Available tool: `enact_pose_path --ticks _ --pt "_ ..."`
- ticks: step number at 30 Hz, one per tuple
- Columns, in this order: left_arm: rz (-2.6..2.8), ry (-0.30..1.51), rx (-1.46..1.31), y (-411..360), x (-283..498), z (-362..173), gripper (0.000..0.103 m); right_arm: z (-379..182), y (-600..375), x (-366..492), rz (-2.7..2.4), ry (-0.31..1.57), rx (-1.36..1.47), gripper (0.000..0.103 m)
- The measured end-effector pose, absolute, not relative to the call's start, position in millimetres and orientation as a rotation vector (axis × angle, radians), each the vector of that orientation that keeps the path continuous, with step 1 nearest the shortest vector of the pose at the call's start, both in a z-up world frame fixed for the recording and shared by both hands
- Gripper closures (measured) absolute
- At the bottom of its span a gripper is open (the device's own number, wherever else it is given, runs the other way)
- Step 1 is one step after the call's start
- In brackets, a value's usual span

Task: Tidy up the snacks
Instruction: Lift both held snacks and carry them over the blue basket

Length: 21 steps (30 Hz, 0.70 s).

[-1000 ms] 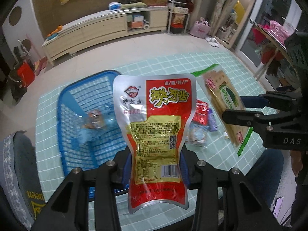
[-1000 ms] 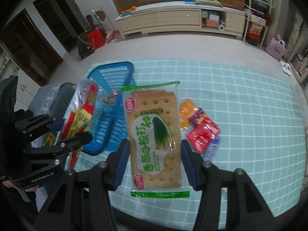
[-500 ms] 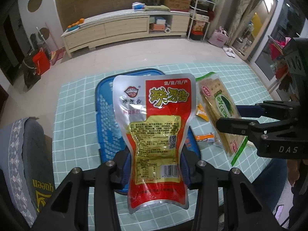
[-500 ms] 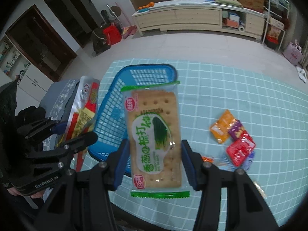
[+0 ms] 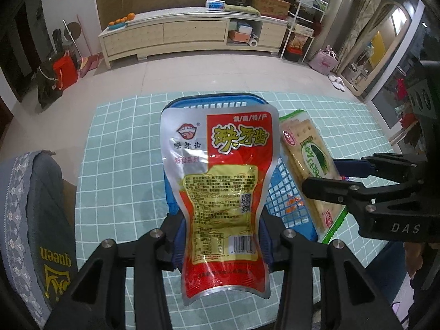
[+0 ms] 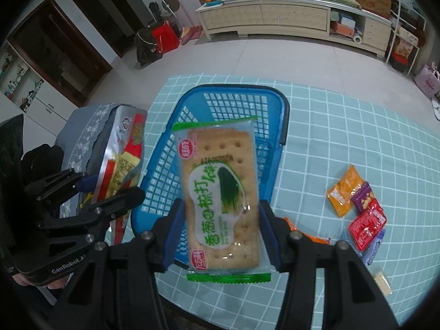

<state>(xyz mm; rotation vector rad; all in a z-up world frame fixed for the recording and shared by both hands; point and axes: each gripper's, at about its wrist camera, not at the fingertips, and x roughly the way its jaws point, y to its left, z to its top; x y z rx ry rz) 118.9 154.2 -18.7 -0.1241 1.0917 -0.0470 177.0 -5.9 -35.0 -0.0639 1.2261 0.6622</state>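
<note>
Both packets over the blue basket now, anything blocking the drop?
Nothing visible does. The red snack pouch and the cracker packet hang above the open blue basket; its visible mesh floor looks bare apart from one small orange packet.

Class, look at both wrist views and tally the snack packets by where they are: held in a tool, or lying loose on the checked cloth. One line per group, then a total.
Held in a tool: 2, the red and silver pouch and the cracker pack
Loose on the checked cloth, clearly countable: 4, orange packet, purple packet, red packet, small pale packet
Total: 6; others are partly hidden.
</note>
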Motion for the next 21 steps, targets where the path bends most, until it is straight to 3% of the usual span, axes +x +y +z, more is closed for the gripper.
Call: enact_pose_path --ticks 21 --pt "-0.052 1.111 -0.2 176.7 158.2 -40.1 0.062 -46.8 11.5 211.0 0.631 1.251 -0.071 0.045"
